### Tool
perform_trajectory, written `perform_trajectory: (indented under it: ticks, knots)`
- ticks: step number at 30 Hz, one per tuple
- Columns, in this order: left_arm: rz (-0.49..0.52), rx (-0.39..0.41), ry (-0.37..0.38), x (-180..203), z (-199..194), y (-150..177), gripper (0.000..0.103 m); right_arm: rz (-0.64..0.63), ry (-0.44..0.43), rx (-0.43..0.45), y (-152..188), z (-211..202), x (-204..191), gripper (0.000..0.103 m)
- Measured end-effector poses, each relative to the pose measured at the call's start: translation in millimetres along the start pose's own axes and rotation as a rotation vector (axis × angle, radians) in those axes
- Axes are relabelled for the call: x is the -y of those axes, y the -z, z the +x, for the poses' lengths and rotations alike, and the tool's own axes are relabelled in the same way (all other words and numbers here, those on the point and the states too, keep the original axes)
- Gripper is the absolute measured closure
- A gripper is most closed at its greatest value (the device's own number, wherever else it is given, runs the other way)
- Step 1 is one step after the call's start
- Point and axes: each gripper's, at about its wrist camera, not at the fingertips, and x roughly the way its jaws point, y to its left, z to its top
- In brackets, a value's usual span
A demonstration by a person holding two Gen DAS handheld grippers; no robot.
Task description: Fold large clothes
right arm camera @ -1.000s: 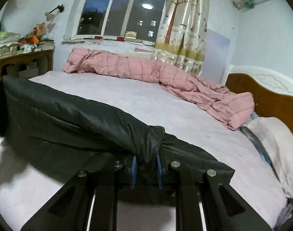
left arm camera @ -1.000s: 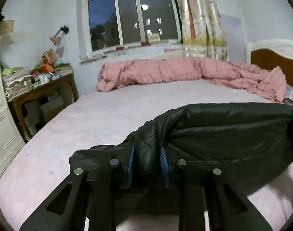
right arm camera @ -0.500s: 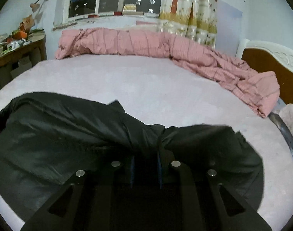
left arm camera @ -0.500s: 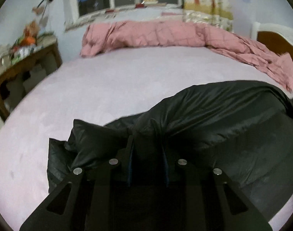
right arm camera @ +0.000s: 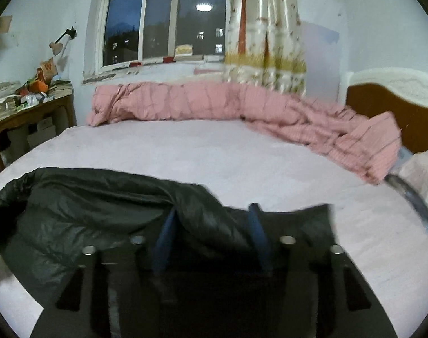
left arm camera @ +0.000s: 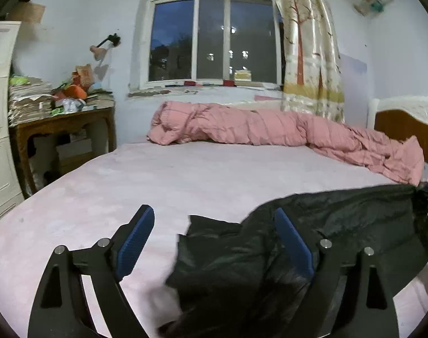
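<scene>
Both tongs have released since the earlier frames: each was clamped on a bunched fold of the black jacket, and each now stands apart with the fabric let go.

Left tongs [left arm camera: 214,239]: blue pads spread wide, nothing gripped. The jacket [left arm camera: 312,239] lies on the bed [left arm camera: 185,174] between and to the right of the pads. A squared corner of it sits just ahead of the gap. The right pad [left arm camera: 292,242] overlaps the fabric in this view; contact cannot be confirmed. The left pad stands over bare pink sheet, apart from the jacket.

Right tongs [right arm camera: 211,233]: pads apart, less widely than the left pair. A rounded fold of the jacket [right arm camera: 101,211] rises between them and runs off to the left. Flatter fabric extends a short way to the right of the right pad. Motion blur obscures the pad edges, so it cannot be determined whether they touch the cloth.

Far ahead of both tongs, a pink quilt [left arm camera: 256,125] lies rolled along the far edge of the bed under the window [left arm camera: 214,39]. A patterned curtain [left arm camera: 309,50] hangs ahead and to the right. A wooden headboard [right arm camera: 388,112] stands at far right. A cluttered wooden table [left arm camera: 62,124] stands ahead to the left, beside the bed.
</scene>
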Motion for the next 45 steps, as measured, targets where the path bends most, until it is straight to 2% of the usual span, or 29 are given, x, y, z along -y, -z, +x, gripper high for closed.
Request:
perform_trajectory:
  ticks: [2, 4, 6, 7, 9, 10, 11, 13, 15, 18, 19, 21, 24, 29, 33, 36, 38, 39, 40, 42, 43, 45]
  knots:
    - [0.000, 0.019, 0.019, -8.4, -7.7, 0.3, 0.016, 0.005, 0.032, 0.022, 0.1, -13.2, 10.5, 0.043]
    - [0.022, 0.029, 0.076, -9.4, -12.9, 1.8, 0.016, 0.058, 0.043, 0.049, 1.7, -25.3, 25.9, 0.039]
    - [0.047, 0.017, 0.179, -4.2, -17.4, 4.8, 0.016, 0.134, 0.051, 0.054, 2.6, -32.5, 42.9, 0.039]
    - [0.054, 0.005, 0.226, 1.1, -17.7, 7.2, 0.016, 0.164, 0.038, 0.052, 3.0, -35.1, 49.6, 0.039]
    - [0.076, -0.014, 0.279, 16.6, -14.8, 13.5, 0.016, 0.202, -0.050, 0.019, 4.5, -35.8, 59.2, 0.039]
    - [0.103, -0.045, 0.299, 27.9, -6.8, 15.5, 0.016, 0.203, -0.120, -0.009, 5.4, -33.6, 60.2, 0.039]
    - [0.123, -0.073, 0.288, 37.1, 2.8, 16.7, 0.016, 0.186, -0.223, -0.044, 6.6, -28.6, 57.3, 0.039]
    - [0.137, -0.105, 0.220, 47.1, 24.5, 17.6, 0.016, 0.150, -0.276, -0.077, 8.1, -17.4, 50.6, 0.039]
    - [0.137, -0.133, 0.070, 44.4, 51.4, 16.4, 0.016, 0.113, -0.218, -0.093, 11.4, 0.9, 41.8, 0.039]
    - [0.091, -0.182, 0.002, 22.5, 82.5, 22.4, 0.016, 0.099, -0.117, -0.086, 18.7, 32.1, 43.0, 0.039]
    - [0.075, -0.201, -0.005, 15.3, 88.0, 26.3, 0.016, 0.107, -0.085, -0.088, 21.6, 41.7, 46.7, 0.039]
    - [0.035, -0.234, 0.026, 1.5, 99.4, 30.1, 0.016, 0.144, -0.049, -0.121, 27.5, 57.7, 56.3, 0.039]
    - [-0.024, -0.276, 0.063, -9.6, 110.6, 34.4, 0.013, 0.209, -0.074, -0.191, 35.8, 76.5, 67.6, 0.039]
    - [-0.068, -0.377, 0.074, -16.7, 126.7, 51.4, 0.000, 0.216, -0.066, -0.229, 46.3, 94.2, 70.8, 0.036]
    - [-0.142, -0.437, 0.126, -26.7, 136.5, 56.6, 0.000, 0.208, -0.055, -0.267, 51.9, 105.7, 68.2, 0.031]
    - [-0.104, -0.389, 0.081, -20.5, 124.1, 50.0, 0.001, 0.210, -0.046, -0.275, 54.5, 103.6, 68.2, 0.027]
    - [-0.055, -0.282, 0.046, -12.7, 104.4, 38.2, 0.008, 0.199, -0.005, -0.255, 50.9, 97.5, 67.3, 0.026]
    - [-0.025, -0.197, 0.042, -6.5, 86.4, 30.2, 0.008, 0.186, 0.020, -0.236, 49.0, 91.2, 65.4, 0.026]
    - [-0.010, -0.123, 0.054, -2.5, 70.2, 23.3, 0.008, 0.149, 0.073, -0.190, 43.1, 79.3, 60.6, 0.026]
    - [-0.012, -0.036, 0.122, 4.4, 41.7, 11.8, 0.007, 0.093, 0.123, -0.094, 31.0, 54.7, 50.9, 0.018]
    - [-0.013, -0.021, 0.160, 9.2, 30.8, 7.2, 0.006, 0.082, 0.112, -0.043, 24.3, 40.6, 47.1, 0.014]
    - [-0.002, -0.040, 0.206, 22.6, 19.6, 1.6, 0.004, 0.084, 0.048, 0.022, 13.3, 17.4, 38.7, 0.012]
